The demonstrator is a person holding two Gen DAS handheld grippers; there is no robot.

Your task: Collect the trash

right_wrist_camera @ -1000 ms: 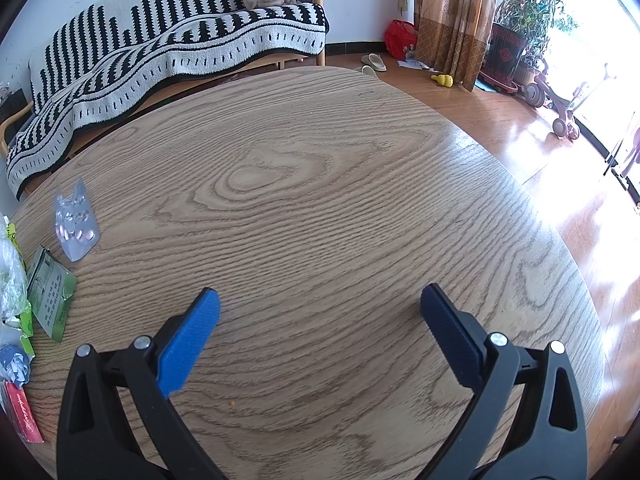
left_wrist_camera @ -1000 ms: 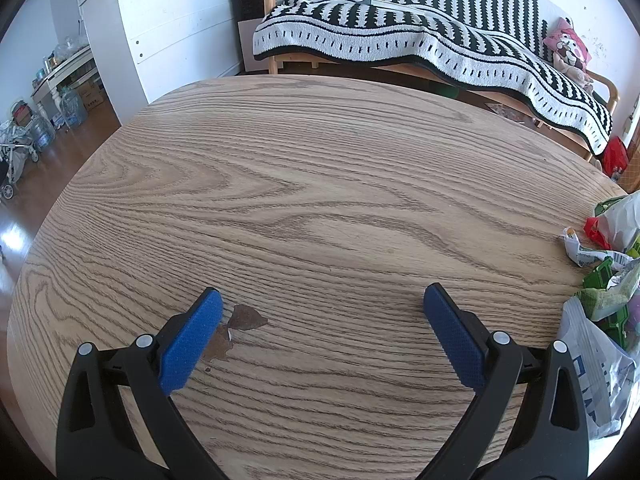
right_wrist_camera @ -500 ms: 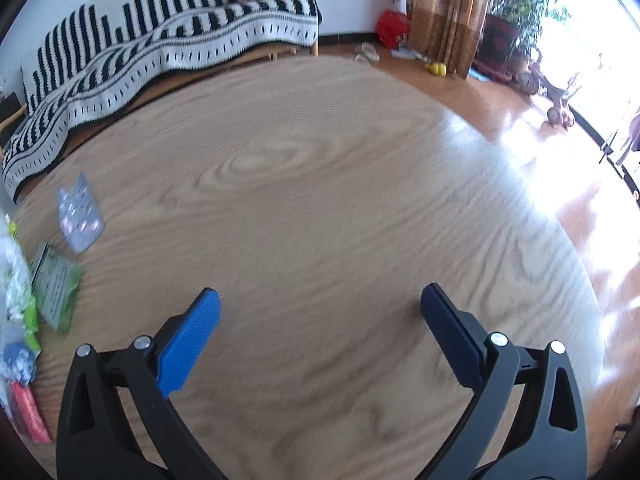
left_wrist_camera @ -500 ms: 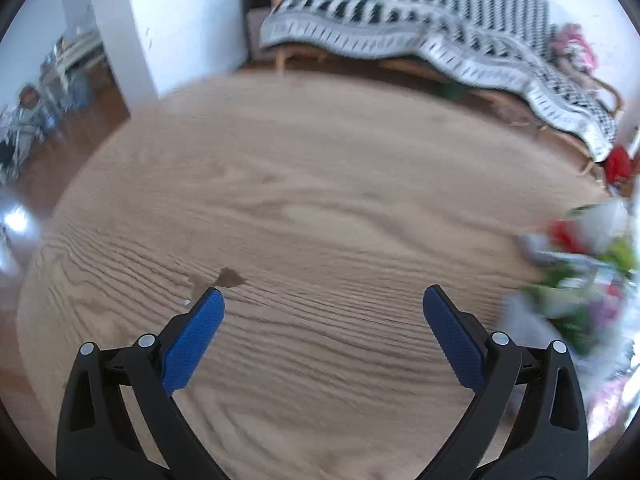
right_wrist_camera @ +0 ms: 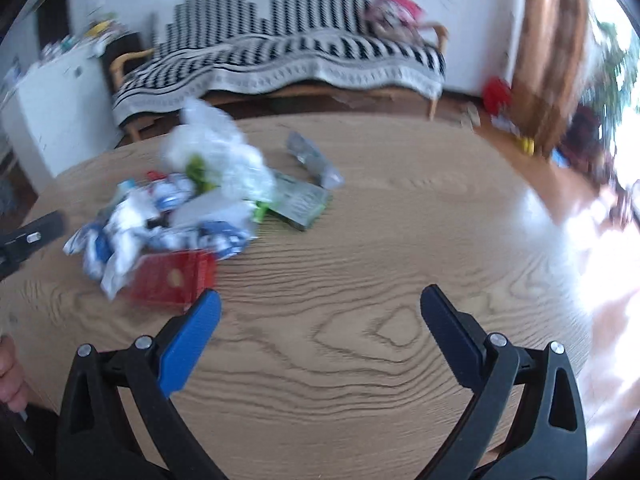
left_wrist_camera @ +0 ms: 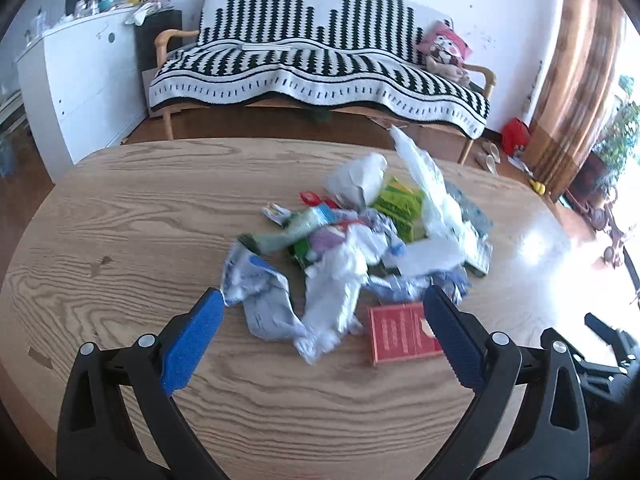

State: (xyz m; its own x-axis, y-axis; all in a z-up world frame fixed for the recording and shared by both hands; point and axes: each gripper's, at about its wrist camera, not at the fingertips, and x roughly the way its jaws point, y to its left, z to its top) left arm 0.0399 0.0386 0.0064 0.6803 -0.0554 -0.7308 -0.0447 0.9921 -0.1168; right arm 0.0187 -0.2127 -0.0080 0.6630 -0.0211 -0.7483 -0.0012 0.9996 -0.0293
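A heap of trash (left_wrist_camera: 360, 236) lies on the round wooden table (left_wrist_camera: 120, 208): crumpled white and blue plastic bags, green wrappers and a flat red packet (left_wrist_camera: 400, 334) at its near edge. My left gripper (left_wrist_camera: 320, 300) is open and empty, its fingers either side of the heap's near edge. In the right wrist view the heap (right_wrist_camera: 192, 204) lies at the left, with the red packet (right_wrist_camera: 172, 278) just beyond my left finger. My right gripper (right_wrist_camera: 320, 300) is open and empty over bare wood. A clear wrapper (right_wrist_camera: 312, 158) lies apart behind the heap.
A sofa with a black-and-white striped blanket (left_wrist_camera: 316, 60) stands behind the table. A white cabinet (left_wrist_camera: 80, 84) is at the back left. A brown curtain (left_wrist_camera: 576, 80) and sunlit floor are at the right. The other gripper's black frame (left_wrist_camera: 608, 344) shows at the right edge.
Both grippers have swung toward the trash heap, which was at the frame edges and now lies in front of them. Both stay open.
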